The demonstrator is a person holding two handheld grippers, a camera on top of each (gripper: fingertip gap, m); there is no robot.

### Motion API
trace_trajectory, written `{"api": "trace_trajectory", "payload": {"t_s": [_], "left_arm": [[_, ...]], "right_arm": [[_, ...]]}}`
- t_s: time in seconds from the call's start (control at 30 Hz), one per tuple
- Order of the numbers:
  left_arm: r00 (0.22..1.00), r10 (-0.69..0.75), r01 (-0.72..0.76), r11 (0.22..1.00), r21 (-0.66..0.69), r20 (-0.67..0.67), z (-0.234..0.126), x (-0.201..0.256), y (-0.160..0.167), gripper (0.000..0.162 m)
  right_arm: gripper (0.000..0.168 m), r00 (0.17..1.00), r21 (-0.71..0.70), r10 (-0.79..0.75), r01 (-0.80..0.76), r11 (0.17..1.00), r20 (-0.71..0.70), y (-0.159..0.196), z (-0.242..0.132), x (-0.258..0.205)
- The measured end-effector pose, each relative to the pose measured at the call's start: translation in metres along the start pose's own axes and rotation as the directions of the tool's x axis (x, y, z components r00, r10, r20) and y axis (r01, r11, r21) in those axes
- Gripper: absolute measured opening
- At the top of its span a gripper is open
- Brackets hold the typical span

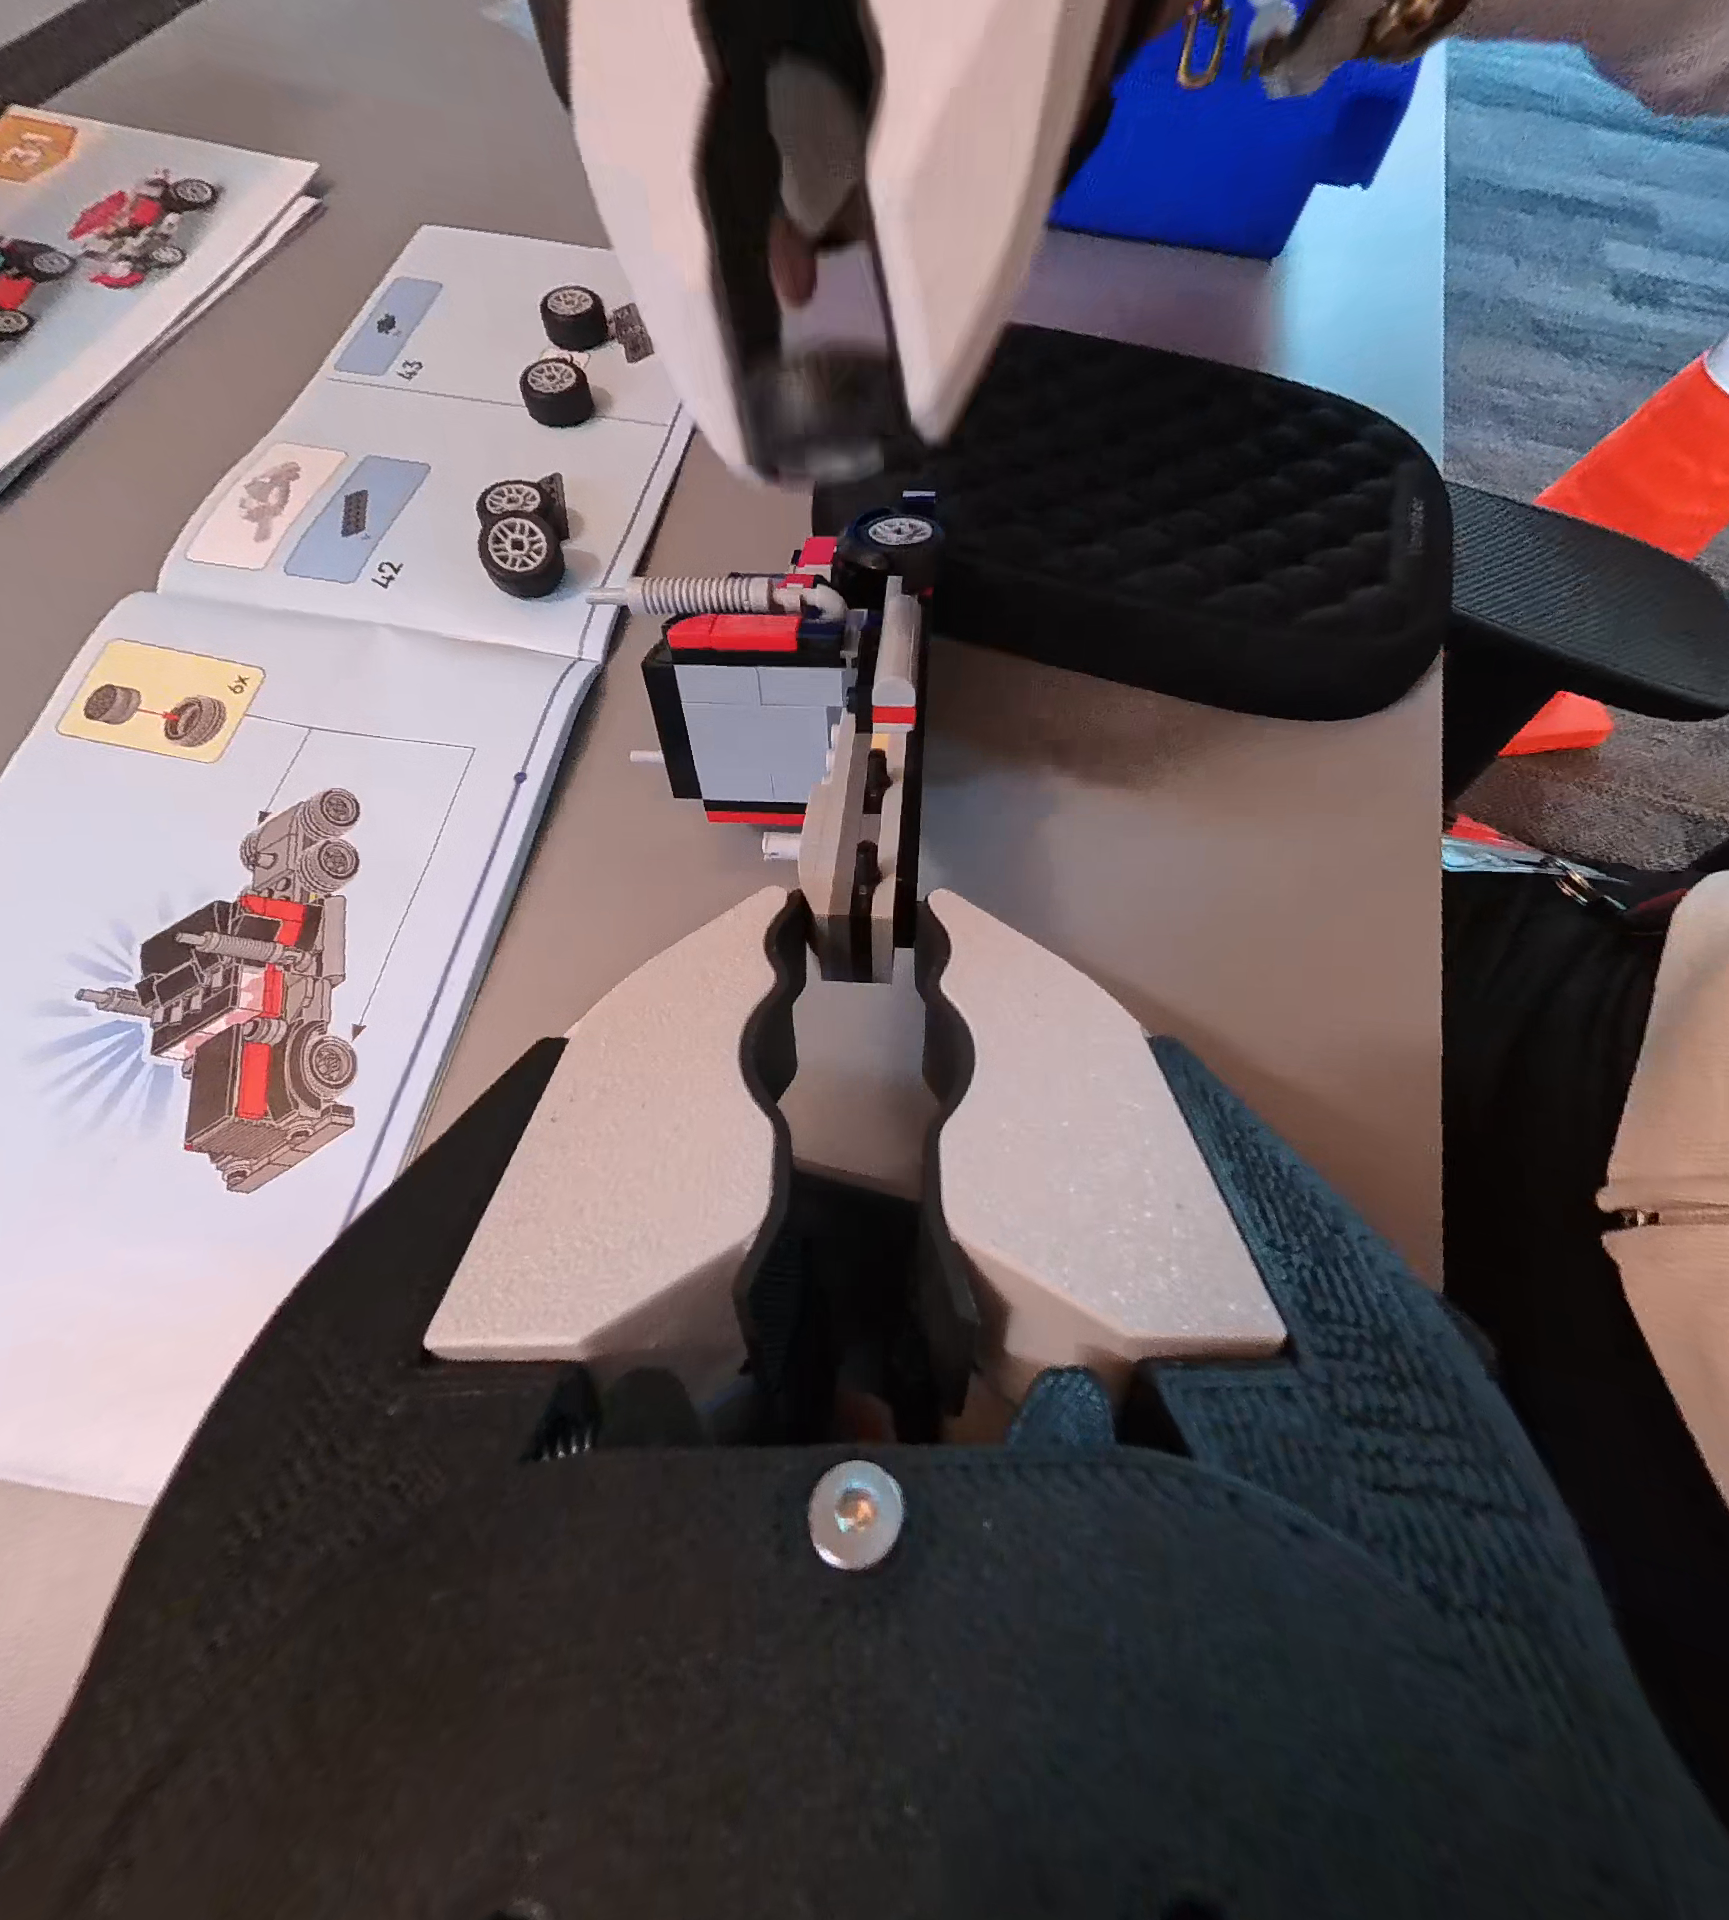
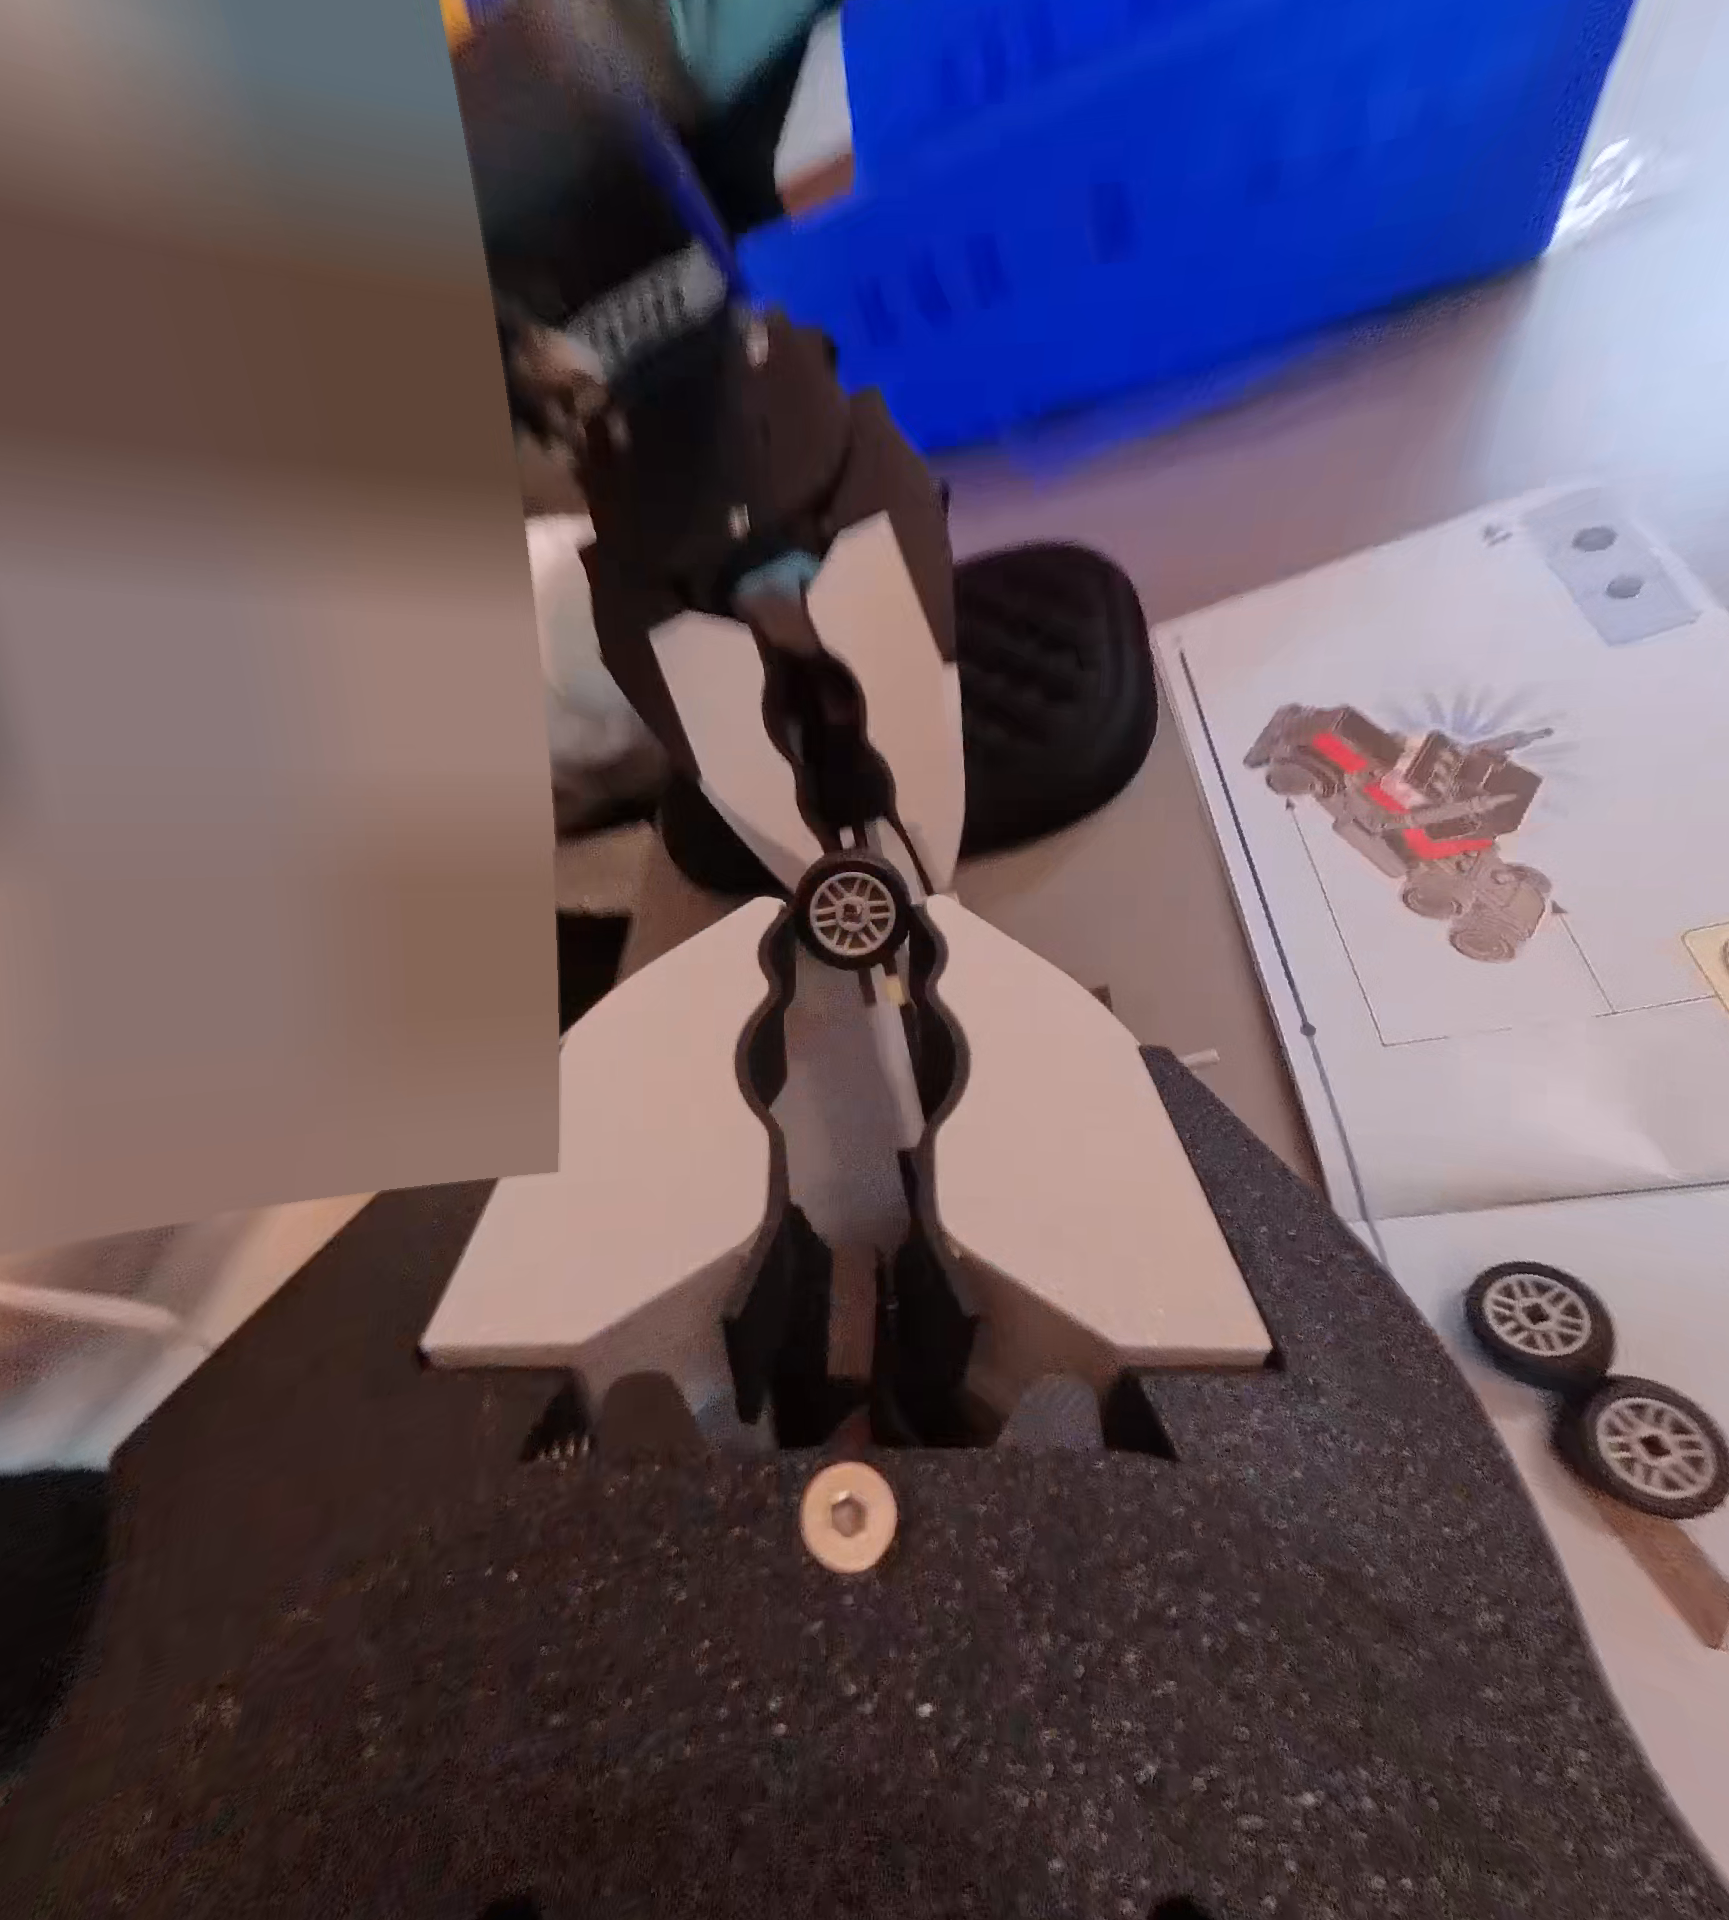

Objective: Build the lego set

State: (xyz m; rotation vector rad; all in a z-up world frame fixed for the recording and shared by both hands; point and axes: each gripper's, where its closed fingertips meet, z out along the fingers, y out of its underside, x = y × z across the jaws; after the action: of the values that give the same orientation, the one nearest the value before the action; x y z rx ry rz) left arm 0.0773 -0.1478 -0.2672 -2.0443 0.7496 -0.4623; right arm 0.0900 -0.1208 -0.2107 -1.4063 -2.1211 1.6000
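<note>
The left gripper (image 1: 855,920) reaches level over the grey counter (image 1: 1182,935), its jaws clamped on the near end of a partly built black, grey and red brick truck model (image 1: 787,717) turned on its side, chassis edge-on between the pale fingers (image 1: 673,1049). The model runs away from the jaws along the gripper's line, its cab block sticking out leftward and a ribbed silver exhaust pipe (image 1: 699,594) pointing towards the open instruction booklet (image 1: 216,935).

The right gripper (image 2: 852,914) meets it head-on from the far side; its jaws stand close together against a small black tyre with a grey spoked hub (image 2: 852,912), at the model's far end. Whether they pinch the tyre or only touch it cannot be told.

On the booklet's far page, near the counter's middle, lie four loose black tyres with grey hubs (image 1: 527,540). A closed booklet (image 1: 101,260) lies towards the far left corner, and a blue plastic bin (image 2: 1203,208) stands at the far edge. A black quilted chair seat (image 1: 1182,520) sits beyond the counter's right edge.
</note>
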Motion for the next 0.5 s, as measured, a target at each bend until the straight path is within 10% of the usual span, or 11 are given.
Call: {"api": "trace_trajectory", "payload": {"t_s": [0.5], "left_arm": [[0.997, -0.079, 0.079, 0.995, 0.060, -0.007, -0.008, 0.000, -0.024, 0.020]], "right_arm": [[0.021, 0.993, 0.048, -0.110, 0.108, 0.993, 0.051, 0.013, 0.009, 0.002]]}}
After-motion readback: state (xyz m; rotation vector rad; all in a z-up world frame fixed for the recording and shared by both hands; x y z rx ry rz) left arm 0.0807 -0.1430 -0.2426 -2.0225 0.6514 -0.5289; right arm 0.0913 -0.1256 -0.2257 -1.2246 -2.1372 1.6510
